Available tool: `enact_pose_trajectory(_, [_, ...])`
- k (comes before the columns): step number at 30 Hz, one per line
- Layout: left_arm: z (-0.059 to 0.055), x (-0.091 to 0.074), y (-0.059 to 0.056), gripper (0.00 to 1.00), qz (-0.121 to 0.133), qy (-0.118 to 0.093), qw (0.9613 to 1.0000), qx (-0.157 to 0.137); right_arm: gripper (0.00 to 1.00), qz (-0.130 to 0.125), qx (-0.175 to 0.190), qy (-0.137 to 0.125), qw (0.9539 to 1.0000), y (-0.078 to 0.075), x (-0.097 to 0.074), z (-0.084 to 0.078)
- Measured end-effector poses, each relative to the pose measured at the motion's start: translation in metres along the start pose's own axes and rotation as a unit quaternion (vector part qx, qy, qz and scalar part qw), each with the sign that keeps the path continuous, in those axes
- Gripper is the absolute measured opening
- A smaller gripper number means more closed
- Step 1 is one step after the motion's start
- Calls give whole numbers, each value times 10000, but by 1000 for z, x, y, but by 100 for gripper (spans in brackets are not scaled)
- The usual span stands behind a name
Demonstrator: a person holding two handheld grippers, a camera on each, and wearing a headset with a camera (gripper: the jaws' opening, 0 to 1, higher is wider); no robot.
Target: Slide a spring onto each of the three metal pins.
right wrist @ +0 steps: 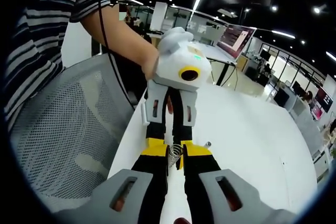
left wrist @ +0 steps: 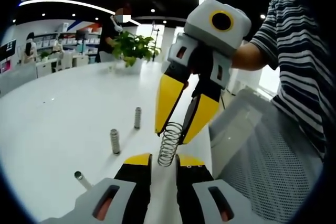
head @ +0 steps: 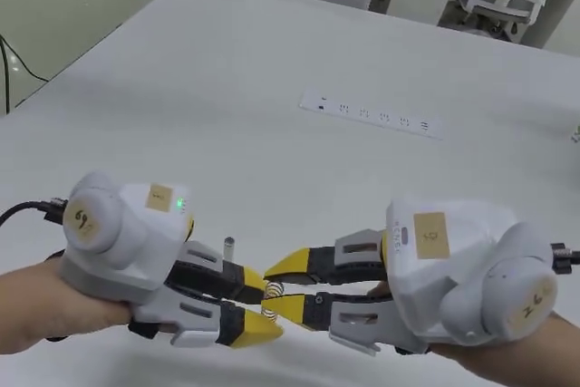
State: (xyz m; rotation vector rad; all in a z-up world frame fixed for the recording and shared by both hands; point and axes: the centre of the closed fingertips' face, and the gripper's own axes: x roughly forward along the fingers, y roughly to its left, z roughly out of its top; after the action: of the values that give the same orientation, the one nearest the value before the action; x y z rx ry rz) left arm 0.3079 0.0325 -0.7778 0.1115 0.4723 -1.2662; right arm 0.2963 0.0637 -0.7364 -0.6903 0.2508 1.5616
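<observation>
Two grippers meet tip to tip low over the white table (head: 272, 79), and we've got the spring (left wrist: 169, 144) caught right between them, clear of the surface.

From the left gripper view, the left gripper (left wrist: 164, 162) has its yellow-tipped fingers (left wrist: 137, 160) drawn in to a narrow gap about the spring's width. The spring's lower end sits between them, touching both. The right gripper (left wrist: 171, 135) comes in from above. Its fingers (left wrist: 168, 100) angle together onto the spring's upper end, so both pairs have a hold on the same spring.

The right gripper view agrees. We see the coil (right wrist: 175, 155) standing in the slim gap between the right gripper's own tips, with the left gripper facing it head-on.

Now the pins, off to the left in the left gripper view. The far pin (left wrist: 137, 117) looks ribbed with coils, and so does the middle pin (left wrist: 115, 141). The near pin (left wrist: 81, 179) is smooth and bare. All three are well apart from the held spring.

In the head view one pin (head: 229, 246) stands upright just beyond the left gripper, though we cannot tell which of the three it is. A power strip (head: 372, 115) lies farther back on the table. A mesh chair (right wrist: 68, 129) sits by the table's edge, beside a person's striped sleeve (right wrist: 47, 3).
</observation>
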Motion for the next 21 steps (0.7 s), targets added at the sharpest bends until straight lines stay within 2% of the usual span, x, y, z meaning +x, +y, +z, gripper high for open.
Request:
enact_pose_trajectory(9, [-7,-14,6,16,206,-10,9996,-167,7,-45,-7,21,10000,-2,1,-1])
enact_pose_trajectory(21, [-12,-24,8,30,469,-141,9980,-388,7,-84,7,58,9999,-3,1,-4])
